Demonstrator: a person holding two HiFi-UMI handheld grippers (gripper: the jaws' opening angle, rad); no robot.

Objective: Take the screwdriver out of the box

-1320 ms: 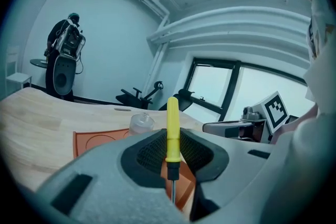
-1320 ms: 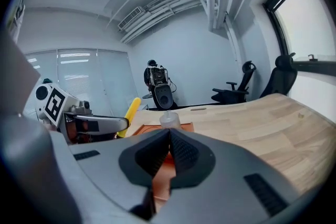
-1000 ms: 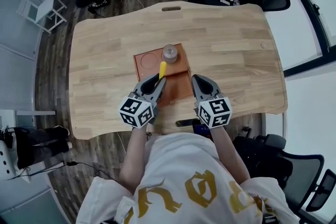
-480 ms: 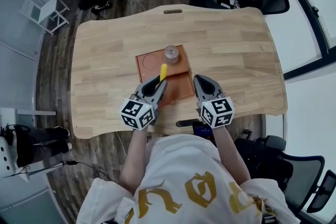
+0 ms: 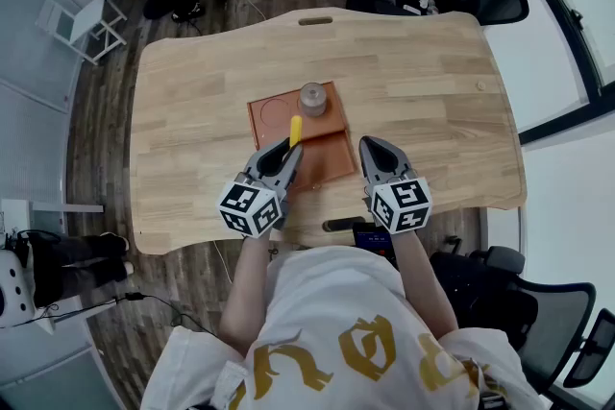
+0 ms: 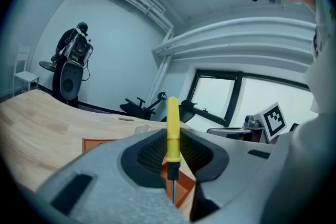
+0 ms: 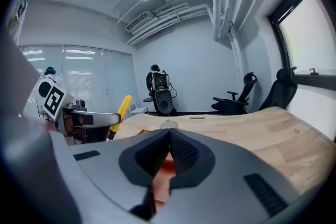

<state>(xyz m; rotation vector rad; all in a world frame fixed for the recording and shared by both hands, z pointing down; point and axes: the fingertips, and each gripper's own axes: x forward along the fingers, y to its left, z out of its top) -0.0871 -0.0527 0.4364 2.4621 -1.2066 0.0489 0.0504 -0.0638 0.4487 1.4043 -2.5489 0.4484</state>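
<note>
1. Screwdriver (image 5: 296, 129) was clamped in the left tongs (image 5: 288, 152). In the left gripper view both jaws pressed on it just where the yellow handle (image 6: 172, 123) met its dark collar. The metal shaft (image 6: 172, 191) ran back toward the camera and the handle stuck out past the tips.
2. Its long axis followed the line of those tongs, pointing away from the person. Seen from the right gripper view, the handle rose at a slant, up and away from the worktop (image 5: 432, 82).
3. In the head view the handle lay over the middle of the orange box (image 5: 327, 160), with the tips of the left tongs over the box's near part. Height was hard to read from above, but the side-on look suggested the tool was raised off the box floor and not yet carried past its rim.
4. The right tongs (image 5: 372, 149) were closed on nothing, jaws meeting tip to tip. They hovered just beside the box's right edge, close to the person.
5. A clear round container (image 5: 312, 98) stood at the box's far end, just beyond the handle's tip.
6. Judging from this, the left hand alone carried the job. With the handle leading toward the container, drawing the tool back or out to the left looked the cleaner way over the rim.
</note>
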